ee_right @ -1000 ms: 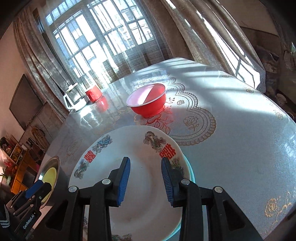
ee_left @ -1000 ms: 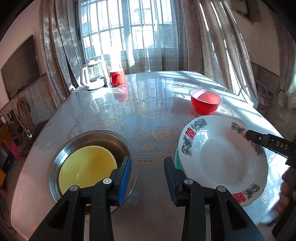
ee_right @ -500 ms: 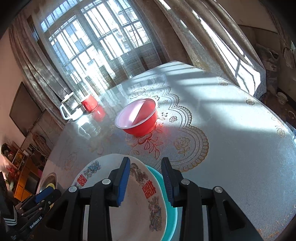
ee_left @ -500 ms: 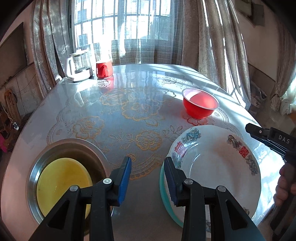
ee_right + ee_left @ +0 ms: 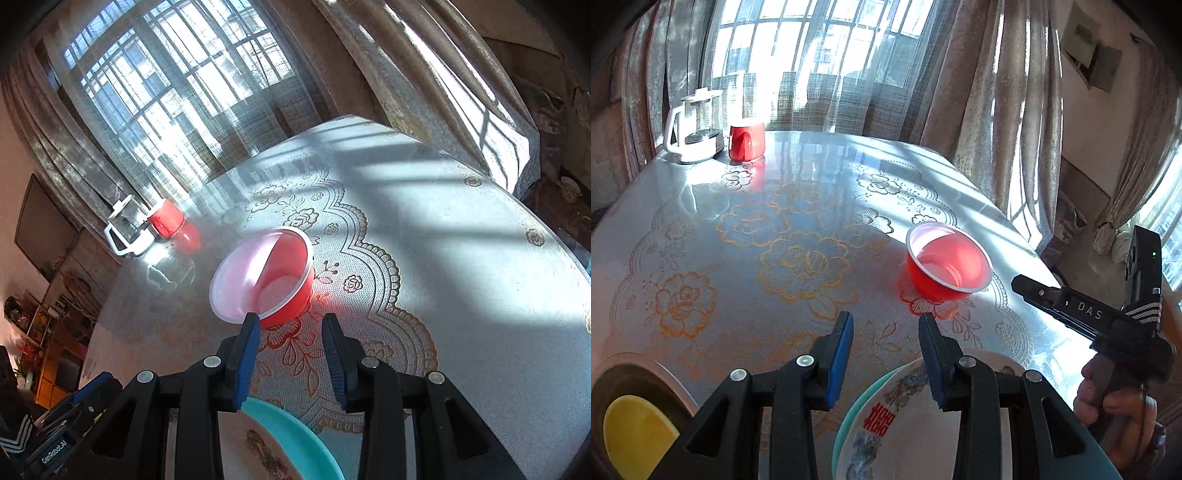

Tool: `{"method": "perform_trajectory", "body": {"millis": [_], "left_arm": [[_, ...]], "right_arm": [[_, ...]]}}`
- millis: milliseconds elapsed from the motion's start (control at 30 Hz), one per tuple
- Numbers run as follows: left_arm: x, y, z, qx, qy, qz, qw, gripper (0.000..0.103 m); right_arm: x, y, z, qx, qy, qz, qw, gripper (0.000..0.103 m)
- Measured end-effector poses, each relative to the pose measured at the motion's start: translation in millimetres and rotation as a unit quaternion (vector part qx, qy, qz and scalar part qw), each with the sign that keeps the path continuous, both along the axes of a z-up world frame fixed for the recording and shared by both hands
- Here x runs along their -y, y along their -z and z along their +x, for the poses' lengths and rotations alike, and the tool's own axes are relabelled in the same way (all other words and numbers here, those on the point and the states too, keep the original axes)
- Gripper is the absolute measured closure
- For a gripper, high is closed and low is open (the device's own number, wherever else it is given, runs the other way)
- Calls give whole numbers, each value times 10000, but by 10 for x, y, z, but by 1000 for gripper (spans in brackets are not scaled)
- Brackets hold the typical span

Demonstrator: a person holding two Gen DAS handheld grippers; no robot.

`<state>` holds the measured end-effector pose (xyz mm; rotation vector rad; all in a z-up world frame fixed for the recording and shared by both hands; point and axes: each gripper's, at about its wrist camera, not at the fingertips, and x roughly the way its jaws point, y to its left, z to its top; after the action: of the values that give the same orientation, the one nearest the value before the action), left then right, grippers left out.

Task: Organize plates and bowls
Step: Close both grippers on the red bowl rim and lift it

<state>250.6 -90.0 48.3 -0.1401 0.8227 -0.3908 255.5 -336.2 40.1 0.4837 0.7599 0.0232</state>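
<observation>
Two grippers are up over the near part of the table [image 5: 798, 206], and both are part open with nothing between their blue pads. Your left gripper [image 5: 885, 354] hangs over bare cloth, with its right finger [image 5: 932, 365] above the far rim of the flowered plate [image 5: 886, 417]. That plate sits on a teal plate [image 5: 295, 428], whose rim peeks out on the left and far sides. Your right gripper [image 5: 290, 354] points at the red bowl [image 5: 264, 275], and its left finger tip [image 5: 248, 343] looks very close to the bowl's near rim. You cannot tell from here if it touches, because the pad hides that spot.

You have the red bowl standing upright on the lace pattern, far from the plates and well in from the right table edge. Lots of open cloth lies left of the bowl and beyond it. To your near left, a metal basin [image 5: 650, 373] sits at the near left table edge with a yellow plate [image 5: 635, 432] inside it. Far away on the left, a glass kettle [image 5: 694, 129] and a red mug [image 5: 746, 142] stand just beside each other near the far edge, by the curtain [image 5: 979, 92]. In the left view, your hand [image 5: 1115, 406] grips the right gripper's handle out past the right table edge.
</observation>
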Motion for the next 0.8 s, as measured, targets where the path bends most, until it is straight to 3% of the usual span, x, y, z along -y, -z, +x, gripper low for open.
{"method": "perform_trajectory", "body": {"millis": [300, 433, 567, 800], "left_arm": [[313, 199, 638, -694, -115, -555, 9960, 59], [499, 338, 801, -964, -28, -618, 9934, 62], [674, 396, 772, -933, 271, -633, 9933, 67], [525, 250, 562, -747, 308, -864, 9930, 69]], "right_arm": [[70, 212, 435, -407, 56, 39, 9992, 68], [61, 276, 516, -502, -20, 140, 9986, 77], [9, 242, 518, -476, -163, 51, 9987, 88], [-38, 122, 382, -294, -316, 15, 9991, 89]]}}
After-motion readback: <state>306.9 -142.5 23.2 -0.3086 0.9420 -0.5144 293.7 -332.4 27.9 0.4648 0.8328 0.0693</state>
